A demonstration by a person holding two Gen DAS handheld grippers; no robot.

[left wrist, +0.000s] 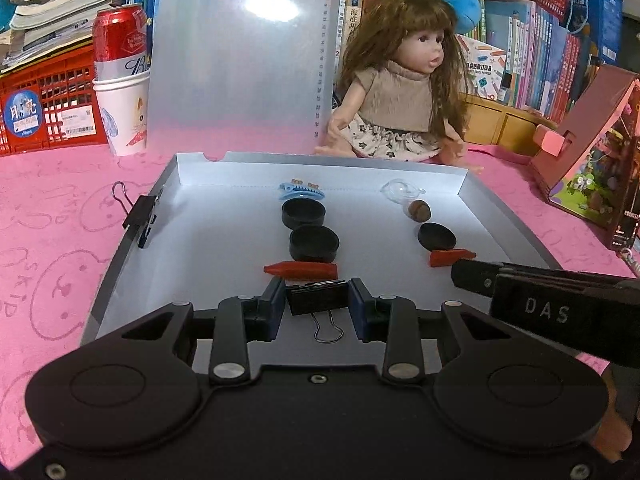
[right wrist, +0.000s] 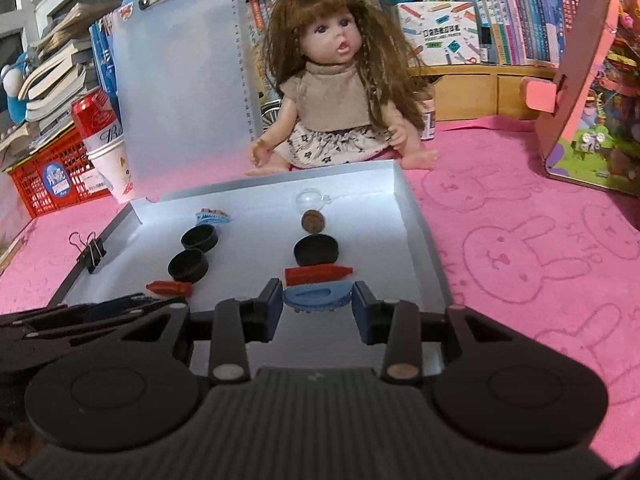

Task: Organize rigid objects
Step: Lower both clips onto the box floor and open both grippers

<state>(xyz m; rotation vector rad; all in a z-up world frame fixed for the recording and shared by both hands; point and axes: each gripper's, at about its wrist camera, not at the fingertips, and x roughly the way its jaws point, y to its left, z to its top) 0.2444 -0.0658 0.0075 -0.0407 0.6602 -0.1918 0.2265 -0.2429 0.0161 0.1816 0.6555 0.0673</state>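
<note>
A shallow white tray lies on the pink cloth. In it are two columns: blue hair clip, two black caps, red crayon on the left; clear ball, brown nut, black cap, red crayon on the right. My left gripper is shut on a black binder clip at the left column's near end. My right gripper is shut on a blue hair clip at the right column's near end.
Another binder clip is clamped on the tray's left rim. A doll sits behind the tray, beside an upright translucent board. A cup with a red can, a red crate and a pink box stand around.
</note>
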